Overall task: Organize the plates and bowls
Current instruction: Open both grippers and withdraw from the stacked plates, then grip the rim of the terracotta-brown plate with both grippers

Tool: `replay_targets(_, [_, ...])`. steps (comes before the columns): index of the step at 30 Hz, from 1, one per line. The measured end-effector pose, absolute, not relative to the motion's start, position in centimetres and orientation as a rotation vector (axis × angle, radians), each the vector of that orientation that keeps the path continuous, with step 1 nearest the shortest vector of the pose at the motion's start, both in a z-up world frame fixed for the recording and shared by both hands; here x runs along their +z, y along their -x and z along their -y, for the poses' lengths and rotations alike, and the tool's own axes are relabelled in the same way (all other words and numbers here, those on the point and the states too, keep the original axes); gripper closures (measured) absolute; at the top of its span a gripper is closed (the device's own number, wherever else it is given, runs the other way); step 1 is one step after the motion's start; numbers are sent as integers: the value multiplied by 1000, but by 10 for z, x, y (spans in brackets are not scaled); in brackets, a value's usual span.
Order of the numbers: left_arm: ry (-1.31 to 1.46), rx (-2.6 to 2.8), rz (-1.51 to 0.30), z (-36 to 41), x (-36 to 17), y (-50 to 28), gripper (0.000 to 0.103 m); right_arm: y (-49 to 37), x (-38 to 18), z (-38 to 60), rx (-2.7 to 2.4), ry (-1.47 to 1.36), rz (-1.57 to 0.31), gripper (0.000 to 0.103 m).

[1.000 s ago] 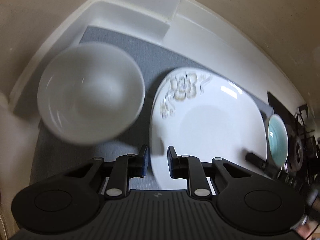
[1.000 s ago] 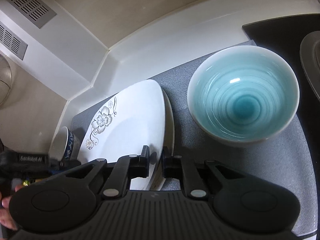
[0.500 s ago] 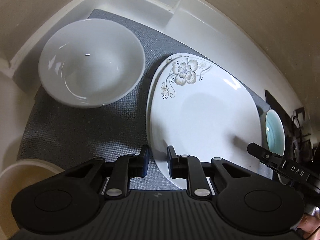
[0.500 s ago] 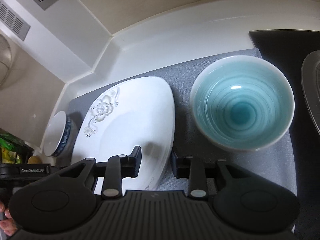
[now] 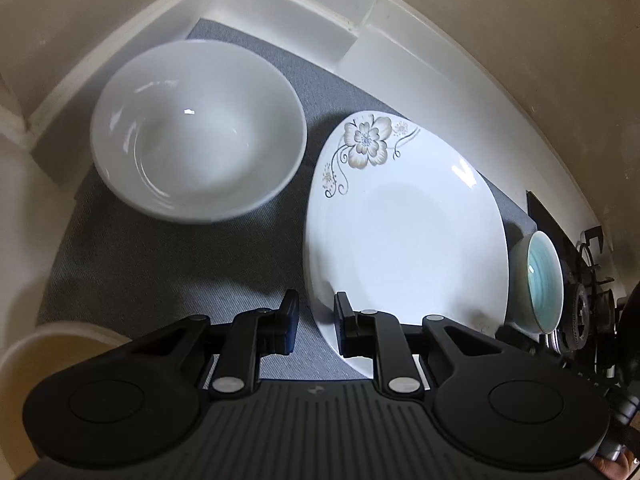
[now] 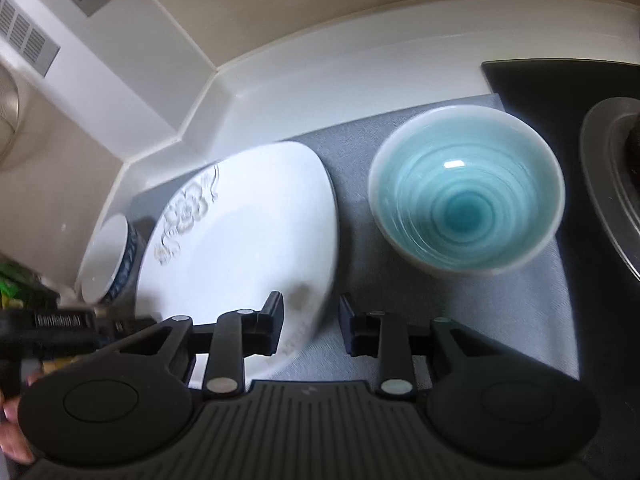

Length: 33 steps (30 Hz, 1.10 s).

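Observation:
A white plate with a flower print [image 5: 404, 240] lies on the grey mat [image 5: 160, 272]. My left gripper [image 5: 317, 312] is shut on its near-left rim, one finger over the plate and one outside it. Left of the plate stands a white bowl [image 5: 196, 136]; its outside is patterned blue in the right wrist view [image 6: 106, 260]. A teal bowl [image 6: 466, 196] stands to the right of the plate [image 6: 248, 240]. My right gripper [image 6: 311, 314] is open; the plate's near-right rim lies between its fingers, which do not press on it. The plate looks smeared in that view.
White counter ledges and cream walls close off the back and left. A black stove with a burner [image 5: 580, 312] and a dark pan [image 6: 612, 184] lie right of the mat. A cream round container [image 5: 60, 344] sits at the near left. A hand [image 6: 12, 432] shows at the lower left.
My right gripper let go of the plate's rim and spread its fingers. The plate, tilted up a second ago, now lies flatter. My left gripper stayed on the rim and shifted a little.

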<state>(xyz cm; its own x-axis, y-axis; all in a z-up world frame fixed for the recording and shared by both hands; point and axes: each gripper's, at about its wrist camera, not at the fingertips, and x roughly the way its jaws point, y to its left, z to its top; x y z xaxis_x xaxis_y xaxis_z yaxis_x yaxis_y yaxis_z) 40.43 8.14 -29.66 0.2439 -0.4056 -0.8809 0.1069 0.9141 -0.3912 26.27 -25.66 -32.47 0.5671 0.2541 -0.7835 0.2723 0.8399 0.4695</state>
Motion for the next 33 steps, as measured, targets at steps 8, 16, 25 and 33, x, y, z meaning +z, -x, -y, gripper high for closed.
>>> replay_targets(8, [225,-375,-1289,-77,-289,-388,84,-254,-325,250,-20,-618,-999,91])
replay_targets(16, [38,-425,-1334,-64,-280,-312,81,-195,-330,201,102,-472,-1115,60])
replay_targets(25, [-66,-467,-1415,-56,-312,-279,75,-175,-338,191,75,-321,-1129,98])
replay_targets(33, [-102,-516,-1394,-37,-324,-275,92,-166,-339,216,45,-406,-1155,74])
